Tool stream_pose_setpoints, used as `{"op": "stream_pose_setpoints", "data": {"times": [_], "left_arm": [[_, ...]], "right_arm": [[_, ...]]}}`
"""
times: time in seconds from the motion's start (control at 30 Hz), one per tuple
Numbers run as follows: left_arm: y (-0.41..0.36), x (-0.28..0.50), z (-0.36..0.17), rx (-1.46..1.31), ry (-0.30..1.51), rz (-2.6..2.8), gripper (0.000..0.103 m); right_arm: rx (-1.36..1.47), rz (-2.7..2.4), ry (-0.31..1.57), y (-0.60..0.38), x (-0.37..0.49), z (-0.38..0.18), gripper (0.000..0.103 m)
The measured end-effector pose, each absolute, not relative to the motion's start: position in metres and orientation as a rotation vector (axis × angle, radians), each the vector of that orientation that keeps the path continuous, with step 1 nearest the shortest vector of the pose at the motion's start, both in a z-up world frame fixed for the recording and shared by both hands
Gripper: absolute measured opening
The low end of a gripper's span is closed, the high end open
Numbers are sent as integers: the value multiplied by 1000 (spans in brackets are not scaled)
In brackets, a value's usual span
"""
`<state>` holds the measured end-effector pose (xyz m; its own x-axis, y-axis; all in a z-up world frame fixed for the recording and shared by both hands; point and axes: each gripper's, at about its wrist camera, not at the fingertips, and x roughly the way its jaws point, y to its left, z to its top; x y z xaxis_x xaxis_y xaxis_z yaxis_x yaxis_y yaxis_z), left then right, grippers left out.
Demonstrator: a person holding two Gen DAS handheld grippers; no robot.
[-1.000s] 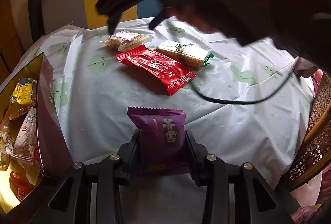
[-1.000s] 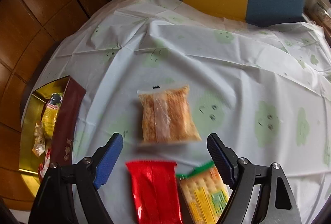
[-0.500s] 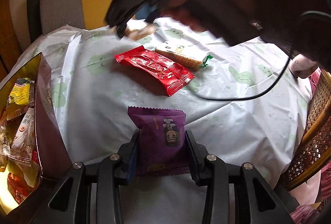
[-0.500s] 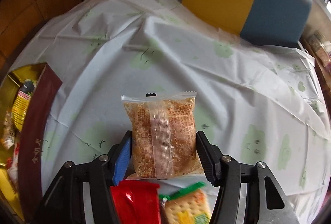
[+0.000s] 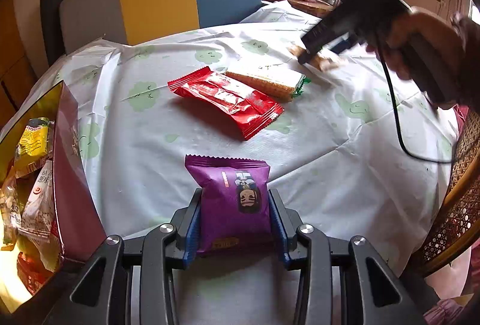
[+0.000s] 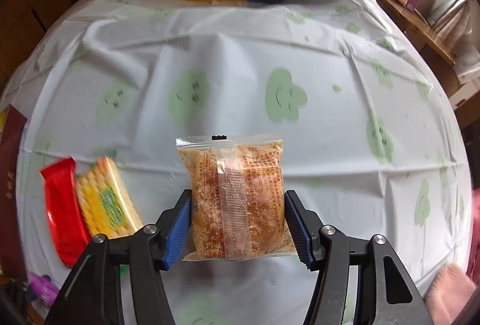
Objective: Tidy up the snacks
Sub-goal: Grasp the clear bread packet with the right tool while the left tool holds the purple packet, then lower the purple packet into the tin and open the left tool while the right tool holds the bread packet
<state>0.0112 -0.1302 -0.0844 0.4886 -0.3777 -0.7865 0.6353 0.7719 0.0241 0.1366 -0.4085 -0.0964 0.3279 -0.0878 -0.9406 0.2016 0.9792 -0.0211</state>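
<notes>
While the left gripper [image 5: 235,221] clamps the purple packet [image 5: 232,202] beside the box [image 5: 70,163], the right gripper [image 6: 237,223] grips the orange snack [image 6: 237,199] above the table [image 6: 315,55], so both likely need carrying to the box.

The left wrist view's left edge cuts off the snack box [image 5: 67,151], so its far side is unseen. The right gripper [image 5: 318,55] there is smeared by blur, as are the red packet [image 6: 61,205] and crackers [image 6: 105,199] in the right wrist view.
</notes>
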Motion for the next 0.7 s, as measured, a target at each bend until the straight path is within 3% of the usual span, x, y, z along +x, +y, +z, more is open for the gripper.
{"op": "stream_pose_setpoints", "data": {"times": [0.17,0.43,0.7], "left_arm": [[-134,11,-78,340,893,-627,40],[-116,-8,-28,284,790,-670,40],[-37,27,19,59,787,-500,40]], "right_arm": [[106,-166,1229,-406,138,-102,61],[79,-166,1221,-404,134,-100,61],[48,-171,1218,-391,132,-103,61]]}}
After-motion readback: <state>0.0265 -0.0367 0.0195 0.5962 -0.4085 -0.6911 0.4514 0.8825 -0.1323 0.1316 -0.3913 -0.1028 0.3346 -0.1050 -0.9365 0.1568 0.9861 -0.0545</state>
